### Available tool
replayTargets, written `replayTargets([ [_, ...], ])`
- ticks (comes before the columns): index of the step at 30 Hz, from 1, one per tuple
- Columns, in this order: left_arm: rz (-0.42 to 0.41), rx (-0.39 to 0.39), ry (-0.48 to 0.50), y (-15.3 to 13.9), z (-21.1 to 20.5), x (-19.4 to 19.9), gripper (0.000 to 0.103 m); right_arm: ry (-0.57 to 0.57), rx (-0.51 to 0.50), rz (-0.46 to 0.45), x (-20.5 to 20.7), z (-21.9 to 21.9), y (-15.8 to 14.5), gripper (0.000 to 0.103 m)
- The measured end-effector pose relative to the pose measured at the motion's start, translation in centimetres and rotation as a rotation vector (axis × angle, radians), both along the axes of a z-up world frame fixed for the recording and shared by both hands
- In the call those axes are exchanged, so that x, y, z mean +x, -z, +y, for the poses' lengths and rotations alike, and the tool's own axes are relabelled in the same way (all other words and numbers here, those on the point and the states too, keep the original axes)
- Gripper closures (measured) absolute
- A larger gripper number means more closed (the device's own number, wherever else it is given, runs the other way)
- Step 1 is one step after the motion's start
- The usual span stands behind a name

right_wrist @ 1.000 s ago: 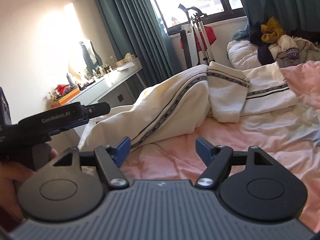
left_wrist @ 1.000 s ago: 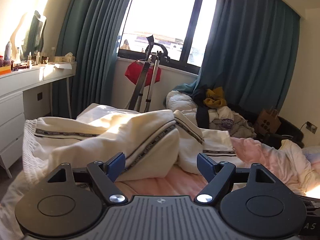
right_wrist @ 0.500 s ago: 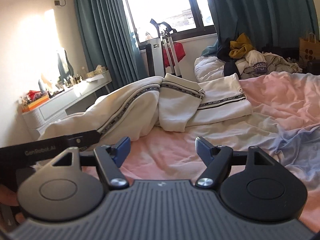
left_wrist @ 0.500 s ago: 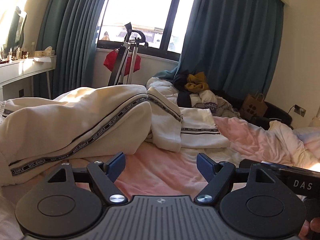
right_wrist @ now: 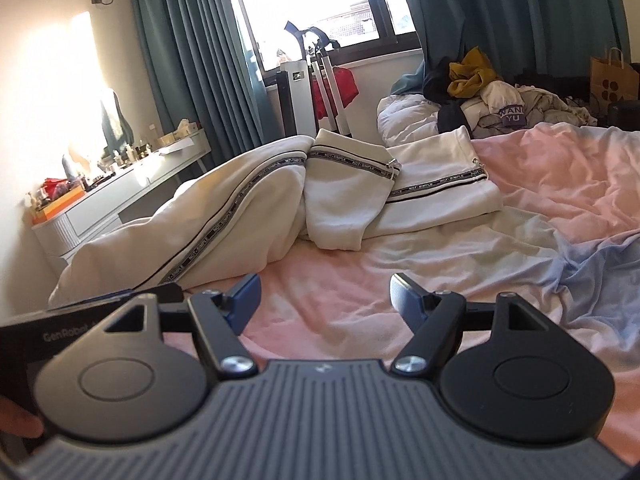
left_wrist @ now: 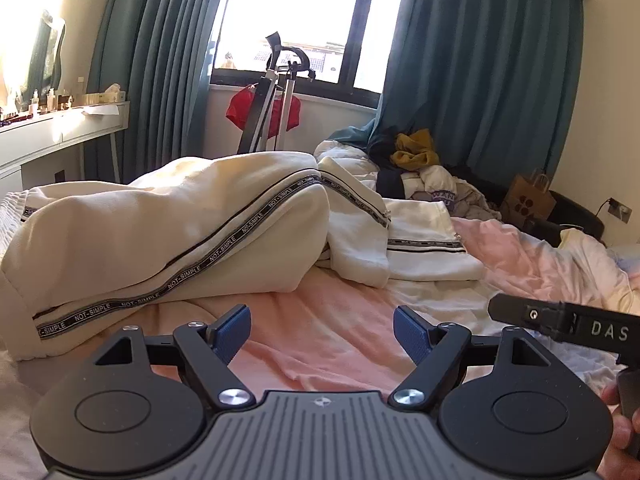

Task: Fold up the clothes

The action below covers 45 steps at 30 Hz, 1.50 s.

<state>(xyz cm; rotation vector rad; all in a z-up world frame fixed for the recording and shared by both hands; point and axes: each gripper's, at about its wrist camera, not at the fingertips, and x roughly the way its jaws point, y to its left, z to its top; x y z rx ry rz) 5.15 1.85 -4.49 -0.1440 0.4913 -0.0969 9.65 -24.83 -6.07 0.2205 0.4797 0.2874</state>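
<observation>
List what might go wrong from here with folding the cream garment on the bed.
1. The cream garment with black lettered tape lies bunched, so a grip may catch several layers.
2. The open left gripper and right gripper hover over the loose pink bedsheet and may pinch it instead.

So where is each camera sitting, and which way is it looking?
Left wrist: sits on the open left gripper, low over the pink bedsheet, facing the cream trousers with black lettered stripe and the window; a hand shows at right.
Right wrist: sits on the open right gripper, facing likewise.
Both share the trousers.
</observation>
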Motion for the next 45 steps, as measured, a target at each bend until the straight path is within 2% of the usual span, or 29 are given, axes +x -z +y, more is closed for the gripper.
replayTargets([
  [3,0.020,0.000,-0.010,0.3,0.1,0.4,0.023,-0.009,0.014,0.016,2.0,0.0,-0.3,0.028],
  [8,0.083,-0.017,-0.011,1.5,0.2,1.9,0.023,-0.017,0.104,0.054,6.9,-0.2,-0.1,0.028],
  [14,0.147,-0.019,0.007,3.5,0.2,4.6,0.023,0.028,0.083,0.157,15.9,0.7,2.8,0.029],
  [16,0.162,-0.041,0.009,4.2,0.4,5.8,0.023,0.054,0.087,0.176,18.8,0.9,3.8,0.029],
  [19,0.173,-0.054,0.009,5.4,0.9,7.5,0.023,0.085,0.073,0.176,22.6,1.4,4.8,0.029],
  [22,0.199,-0.056,0.009,6.9,1.3,9.1,0.023,0.108,-0.002,0.164,25.8,2.6,5.9,0.029],
  [26,0.220,-0.113,0.018,8.1,2.2,10.4,0.023,0.125,-0.036,0.192,29.0,3.7,7.8,0.028],
  [28,0.215,-0.136,0.022,8.5,2.6,10.8,0.023,0.126,-0.020,0.191,29.6,4.1,8.4,0.030],
  [30,0.211,-0.149,0.018,8.6,2.7,11.0,0.023,0.107,-0.009,0.164,29.5,4.4,8.5,0.051],
  [31,0.209,-0.155,0.016,8.7,2.8,11.1,0.023,0.105,-0.020,0.160,29.4,4.7,8.4,0.074],
  [32,0.208,-0.157,0.015,8.7,2.8,11.1,0.023,0.111,-0.040,0.160,29.2,4.9,8.4,0.086],
  [35,0.200,-0.159,0.011,8.5,2.6,11.0,0.023,0.111,-0.043,0.141,28.3,4.7,7.5,0.093],
  [38,0.188,-0.153,0.008,8.1,2.6,10.8,0.024,0.163,0.005,0.093,26.5,2.7,5.4,0.094],
  [45,0.160,-0.141,0.003,7.1,2.5,10.3,0.025,0.276,-0.046,-0.042,21.0,-4.6,-1.5,0.095],
])
